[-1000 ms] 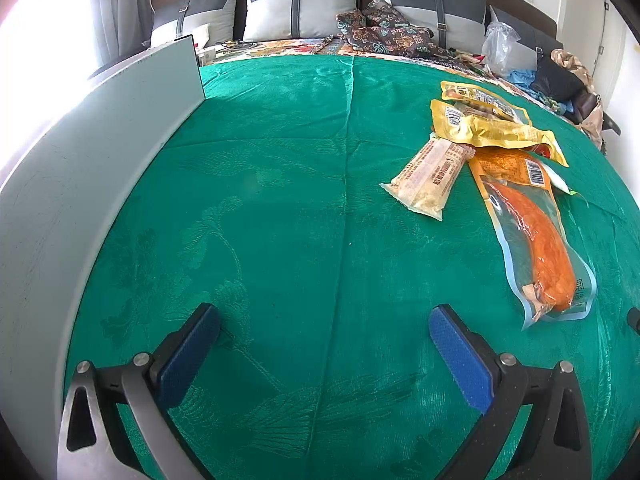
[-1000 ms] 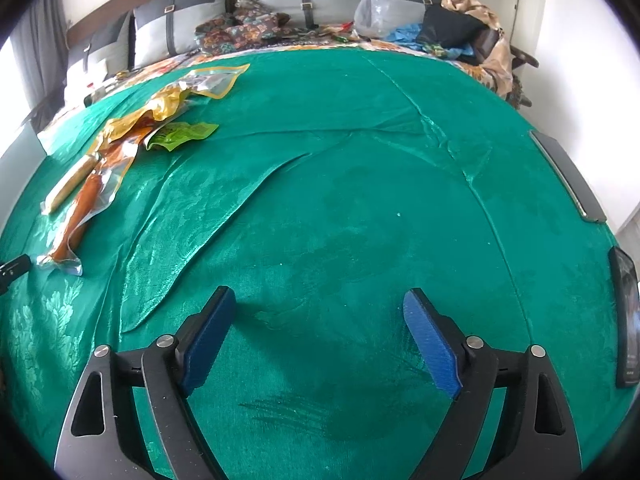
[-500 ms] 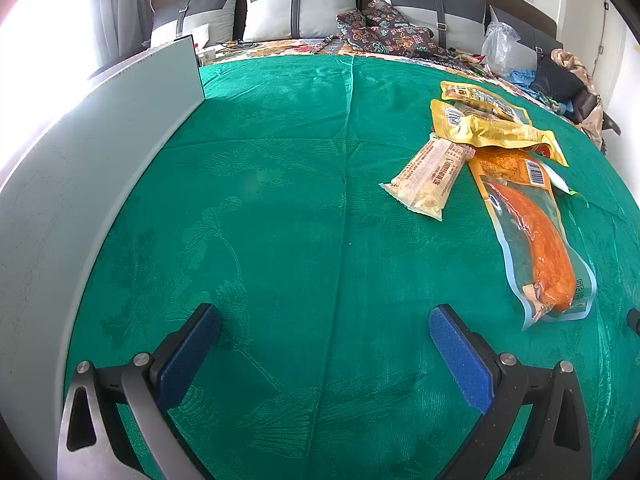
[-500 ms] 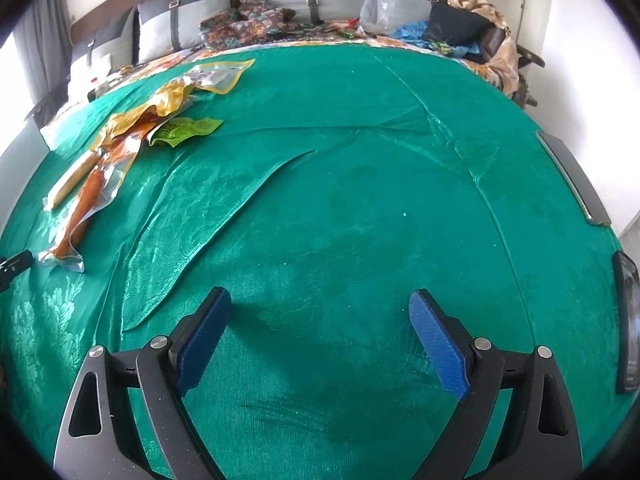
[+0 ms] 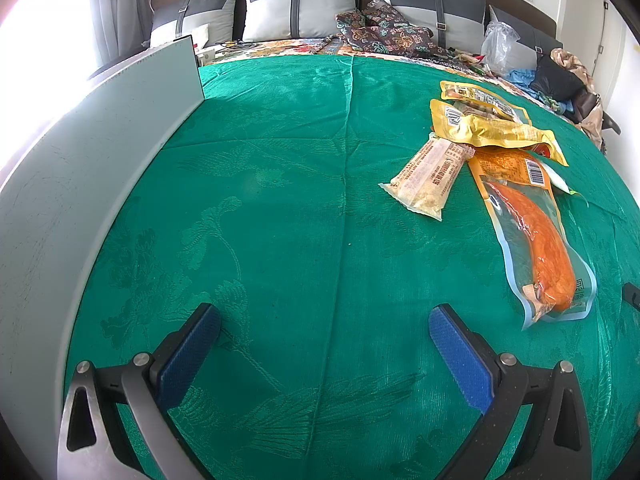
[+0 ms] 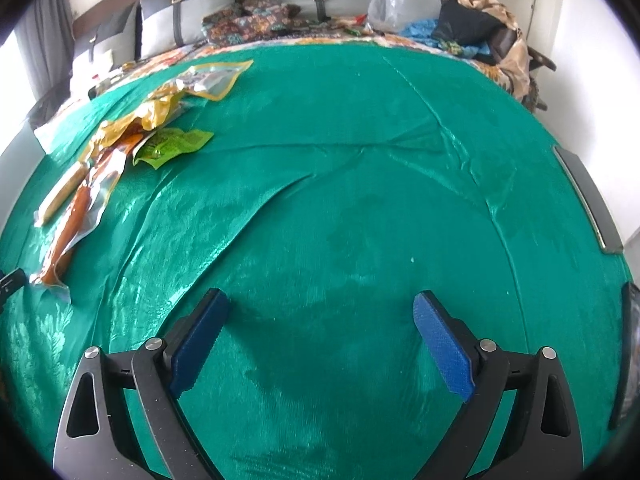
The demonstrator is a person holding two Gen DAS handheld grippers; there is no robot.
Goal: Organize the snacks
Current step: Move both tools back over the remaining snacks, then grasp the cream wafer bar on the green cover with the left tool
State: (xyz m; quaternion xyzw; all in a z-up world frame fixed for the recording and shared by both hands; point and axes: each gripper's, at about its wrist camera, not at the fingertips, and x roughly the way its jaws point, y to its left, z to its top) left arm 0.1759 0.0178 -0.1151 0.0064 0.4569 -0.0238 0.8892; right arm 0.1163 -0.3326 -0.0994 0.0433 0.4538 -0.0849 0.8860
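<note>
Several snack packs lie on a green cloth [image 5: 280, 208]. In the left wrist view, right of centre: a clear pack with an orange sausage [image 5: 536, 236], a beige bar pack [image 5: 430, 178], a yellow pack [image 5: 492, 130] and a yellow-edged clear pack [image 5: 480, 98]. My left gripper [image 5: 324, 316] is open and empty, left of and nearer than them. In the right wrist view the same pile lies at far left: the sausage pack [image 6: 76, 220], a green pack [image 6: 172, 146], the yellow-edged clear pack [image 6: 208, 80]. My right gripper [image 6: 320, 300] is open and empty over bare cloth.
A pale grey board [image 5: 80, 168] stands along the left edge. Pillows [image 5: 300, 12], patterned fabric, a plastic bag [image 6: 386, 0] and clothes lie at the back. Dark flat items [image 6: 588, 196] lie at the right edge. The cloth has folds [image 6: 280, 196].
The right gripper has moved forward and tilted slightly, so the snacks sit lower in its view. The left gripper has not moved.
</note>
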